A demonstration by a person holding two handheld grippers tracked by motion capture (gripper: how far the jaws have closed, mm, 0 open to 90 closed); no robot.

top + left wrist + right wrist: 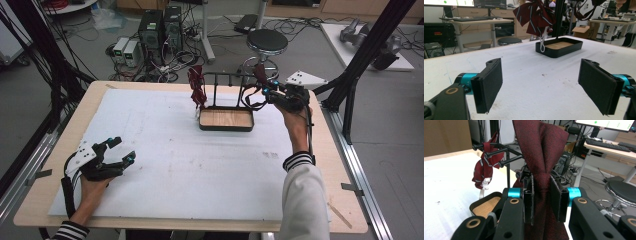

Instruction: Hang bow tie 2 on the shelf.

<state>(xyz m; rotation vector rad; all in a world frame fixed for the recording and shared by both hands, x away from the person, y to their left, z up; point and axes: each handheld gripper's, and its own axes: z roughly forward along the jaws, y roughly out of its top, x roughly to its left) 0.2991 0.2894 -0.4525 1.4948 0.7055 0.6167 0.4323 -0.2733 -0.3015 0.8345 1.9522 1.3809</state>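
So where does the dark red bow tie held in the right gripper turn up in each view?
High view: dark red bow tie at top right of centre, by the rack's right end, in the right gripper.
Left gripper view: top right edge, only dark loops there; cannot confirm it is the tie.
Right gripper view: centre, pinched between the black jaws.
Shared landmark: the black tray with a wooden floor.

Matt woven cloth bow tie [540, 157], black metal rack [225, 80], wood-floored tray [226, 120]
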